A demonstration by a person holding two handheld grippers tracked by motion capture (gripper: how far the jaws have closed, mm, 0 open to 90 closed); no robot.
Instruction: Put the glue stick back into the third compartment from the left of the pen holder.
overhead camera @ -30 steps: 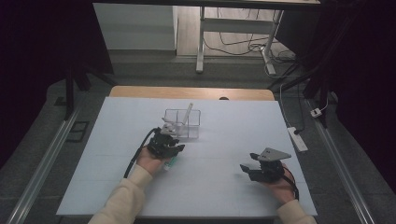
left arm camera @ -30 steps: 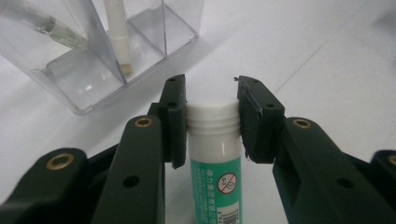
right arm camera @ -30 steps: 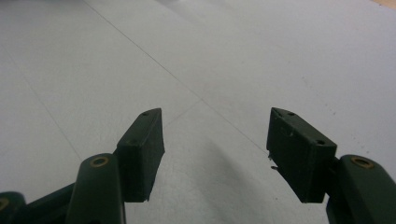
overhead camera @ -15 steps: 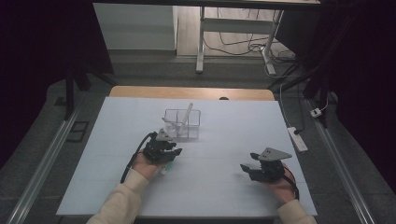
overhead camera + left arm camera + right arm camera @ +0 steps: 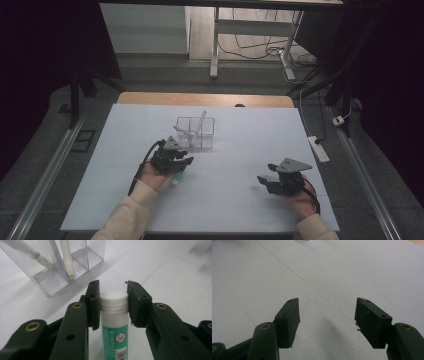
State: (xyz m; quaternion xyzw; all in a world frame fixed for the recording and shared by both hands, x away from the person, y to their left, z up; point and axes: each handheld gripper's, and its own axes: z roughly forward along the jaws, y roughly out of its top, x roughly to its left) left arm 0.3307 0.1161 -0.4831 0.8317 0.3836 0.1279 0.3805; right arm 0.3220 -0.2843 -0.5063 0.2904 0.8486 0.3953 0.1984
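Left tongs (image 5: 113,296): narrowed, both pads pinching the white cap of 1 glue stick (image 5: 115,325).
Glue stick: green label, lying along the tongs, low over the white table (image 5: 240,195), just in front of the organizer.
Clear organizer (image 5: 195,133): on the table, holds 2 white pens; apart from the tongs.
Right tongs (image 5: 327,323): spread wide, holding nothing, over bare table.

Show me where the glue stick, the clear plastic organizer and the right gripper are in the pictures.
glue stick (image 5: 114,315), left gripper view, on its white neck between the jaws.
clear plastic organizer (image 5: 206,134), high view, on its right wall.
right gripper (image 5: 327,315), right gripper view, midway between the open fingertips.
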